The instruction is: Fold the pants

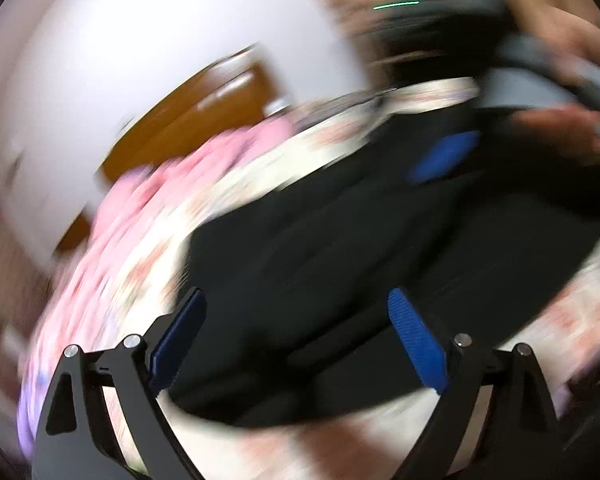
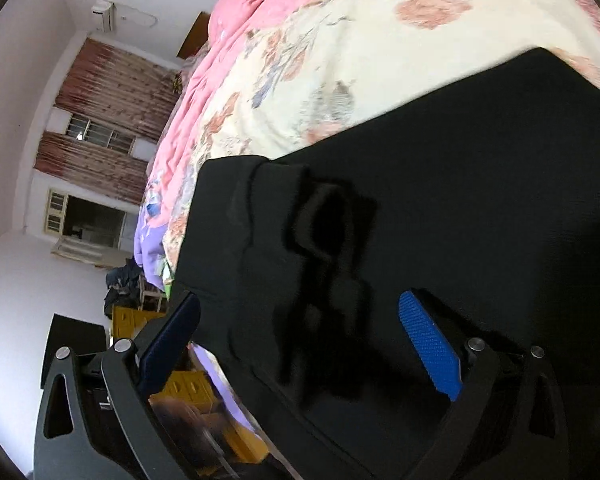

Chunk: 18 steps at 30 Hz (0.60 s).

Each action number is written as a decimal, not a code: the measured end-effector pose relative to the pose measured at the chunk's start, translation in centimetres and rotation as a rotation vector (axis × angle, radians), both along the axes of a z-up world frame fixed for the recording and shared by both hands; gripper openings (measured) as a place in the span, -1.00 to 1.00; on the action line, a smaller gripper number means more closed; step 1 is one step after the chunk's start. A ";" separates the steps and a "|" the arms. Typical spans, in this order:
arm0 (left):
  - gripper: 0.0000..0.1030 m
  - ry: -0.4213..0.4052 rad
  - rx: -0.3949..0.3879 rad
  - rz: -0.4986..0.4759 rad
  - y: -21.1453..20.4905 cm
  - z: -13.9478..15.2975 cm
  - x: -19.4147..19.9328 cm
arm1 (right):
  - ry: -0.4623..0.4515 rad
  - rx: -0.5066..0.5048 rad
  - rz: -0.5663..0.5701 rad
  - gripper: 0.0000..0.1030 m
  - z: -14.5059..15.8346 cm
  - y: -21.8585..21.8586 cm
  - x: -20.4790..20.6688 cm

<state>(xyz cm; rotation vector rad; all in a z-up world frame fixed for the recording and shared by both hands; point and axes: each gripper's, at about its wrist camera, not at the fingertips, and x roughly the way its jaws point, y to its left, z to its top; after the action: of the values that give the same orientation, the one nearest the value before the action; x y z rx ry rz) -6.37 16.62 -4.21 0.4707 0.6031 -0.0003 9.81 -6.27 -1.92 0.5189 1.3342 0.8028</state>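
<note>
here the bed (image 2: 380, 60), under a cream floral sheet, carries everything, with a bunched pink quilt (image 2: 236, 36) along its far side. the black pants (image 2: 460, 200) lie spread flat over the near edge of the bed, one end reaching the corner. the left gripper (image 1: 296, 340) hangs over the pants, fingers released and wide with nothing pinched. the right gripper (image 2: 300, 336) likewise spreads its fingers apart above the cloth, gripping nothing.

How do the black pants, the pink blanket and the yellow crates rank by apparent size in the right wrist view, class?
1. Black pants, which fill most of the frame but lie nearest the camera.
2. Pink blanket, farther up the bed.
3. Yellow crates, small and far off, partly hidden.
</note>
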 end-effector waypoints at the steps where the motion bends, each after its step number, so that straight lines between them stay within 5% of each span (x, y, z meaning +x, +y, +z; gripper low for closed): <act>1: 0.81 0.011 -0.026 0.051 1.9 -0.2 0.1 | -0.008 0.020 0.010 0.87 -0.2 0.0 -0.5; 5: 0.81 0.038 -0.163 0.239 9.8 -1.0 -0.1 | -0.019 0.000 0.079 0.84 0.4 2.2 -1.9; 9: 0.90 0.036 -0.254 0.245 12.4 -1.0 -0.5 | -0.064 -0.080 0.102 0.85 0.8 5.2 -2.6; 11: 0.90 0.036 -0.271 0.216 11.5 -0.3 -1.4 | -0.053 -0.031 0.069 0.48 1.1 5.7 -2.0; 13: 0.90 0.052 -0.313 0.181 11.1 -0.5 -1.1 | -0.065 -0.085 0.057 0.35 1.0 6.9 -1.7; 17: 0.91 0.080 -0.325 0.176 9.2 -0.6 -2.4 | -0.135 -0.093 0.038 -0.59 0.7 7.8 -2.3; 18: 0.91 0.087 -0.321 0.183 8.9 -1.0 -2.5 | -0.173 -0.099 0.033 -0.61 1.4 7.8 -2.7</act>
<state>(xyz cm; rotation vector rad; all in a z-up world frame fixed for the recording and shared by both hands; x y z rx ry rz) -8.90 25.52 -5.19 0.1035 0.7159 0.0557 7.10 1.49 -0.50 0.3429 1.2182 0.7863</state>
